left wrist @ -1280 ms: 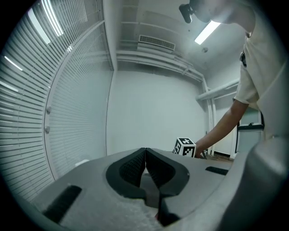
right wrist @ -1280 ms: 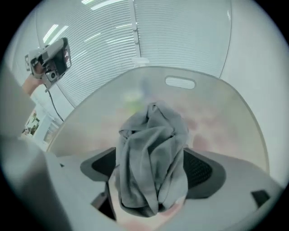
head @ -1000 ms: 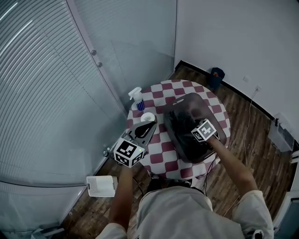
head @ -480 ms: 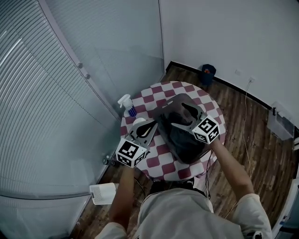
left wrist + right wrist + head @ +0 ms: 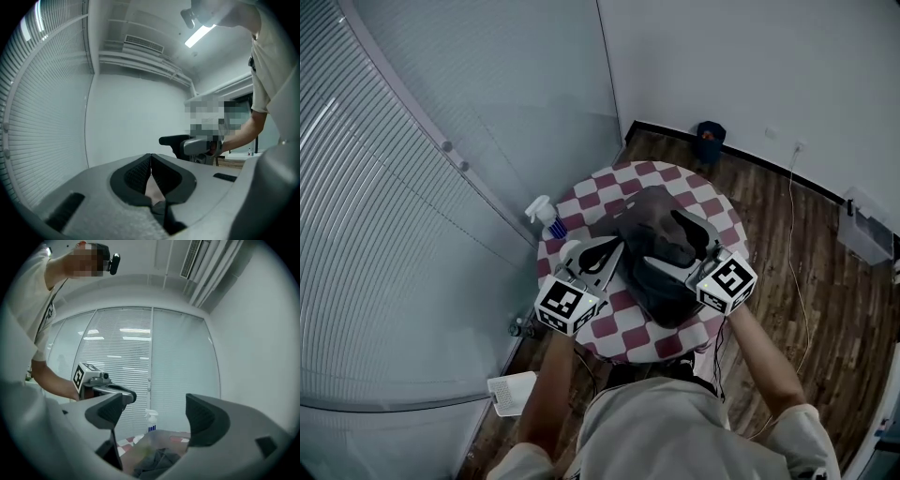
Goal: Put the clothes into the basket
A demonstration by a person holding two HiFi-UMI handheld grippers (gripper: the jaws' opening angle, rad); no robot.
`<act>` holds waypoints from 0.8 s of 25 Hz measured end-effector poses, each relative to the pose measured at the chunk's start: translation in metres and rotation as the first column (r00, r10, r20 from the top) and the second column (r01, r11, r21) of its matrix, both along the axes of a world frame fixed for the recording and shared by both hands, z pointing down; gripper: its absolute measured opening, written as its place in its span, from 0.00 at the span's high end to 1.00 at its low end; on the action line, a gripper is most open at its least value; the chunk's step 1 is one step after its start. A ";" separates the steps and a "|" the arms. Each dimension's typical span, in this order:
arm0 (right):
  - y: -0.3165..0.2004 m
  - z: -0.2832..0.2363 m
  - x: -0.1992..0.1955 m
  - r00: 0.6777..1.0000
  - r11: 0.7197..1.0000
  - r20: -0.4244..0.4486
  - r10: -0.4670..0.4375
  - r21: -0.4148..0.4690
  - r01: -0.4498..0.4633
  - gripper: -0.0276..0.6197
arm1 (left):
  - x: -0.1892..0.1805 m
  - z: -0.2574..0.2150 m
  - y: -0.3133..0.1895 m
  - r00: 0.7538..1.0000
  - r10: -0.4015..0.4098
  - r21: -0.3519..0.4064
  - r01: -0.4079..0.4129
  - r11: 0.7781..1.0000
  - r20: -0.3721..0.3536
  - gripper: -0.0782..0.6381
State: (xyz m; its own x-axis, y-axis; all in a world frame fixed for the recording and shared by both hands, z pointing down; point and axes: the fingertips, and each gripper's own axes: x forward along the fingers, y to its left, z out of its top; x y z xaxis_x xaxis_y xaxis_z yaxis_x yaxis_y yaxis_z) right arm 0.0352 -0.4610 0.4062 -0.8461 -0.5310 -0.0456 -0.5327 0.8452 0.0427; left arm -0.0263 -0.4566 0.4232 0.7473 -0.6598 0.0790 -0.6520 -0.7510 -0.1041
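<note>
Grippers: your left gripper (image 5: pixel 150 161) is pressed together on nothing; your right gripper (image 5: pixel 154 411), spread and empty, hovers over one dark plastic basket (image 5: pixel 661 309). One heap of dark clothes (image 5: pixel 654 225) lies inside it. No clothes show outside, so the task looks finished. One round red-checked table (image 5: pixel 619 325) carries the basket and one white spray bottle (image 5: pixel 542 214).

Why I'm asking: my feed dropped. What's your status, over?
Left gripper shut, empty. Right gripper open, above basket. Dark clothes in basket. Spray bottle off to side, nothing blocking.
</note>
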 end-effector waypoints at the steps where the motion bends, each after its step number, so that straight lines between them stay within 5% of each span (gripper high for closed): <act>1: 0.002 -0.004 0.006 1.000 1.000 0.006 0.017 0.011 -0.017 0.29 | 0.003 -0.001 -0.001 1.000 0.006 0.002 -0.006 1.000 0.002 0.87; 5: 0.005 -0.015 0.030 0.995 0.993 0.023 0.093 0.067 -0.095 0.35 | 0.010 -0.003 -0.004 1.000 0.022 0.007 -0.022 1.000 0.006 0.87; 9: 0.011 -0.022 0.050 0.986 0.978 0.041 0.164 0.122 -0.167 0.53 | 0.009 0.009 -0.007 1.000 0.021 -0.015 -0.021 1.000 0.017 0.87; 20: 0.008 0.014 0.070 0.975 0.974 0.014 0.222 0.037 -0.223 0.88 | 0.016 0.014 -0.017 1.000 0.026 -0.025 -0.025 0.999 0.011 0.87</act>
State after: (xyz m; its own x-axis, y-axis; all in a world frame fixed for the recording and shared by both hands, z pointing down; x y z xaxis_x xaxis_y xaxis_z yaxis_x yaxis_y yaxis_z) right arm 0.1050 -0.4535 0.4201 -0.7065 -0.7036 -0.0767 -0.7077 0.7034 0.0669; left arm -0.0104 -0.4734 0.4375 0.7628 -0.6383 0.1037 -0.6316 -0.7698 -0.0924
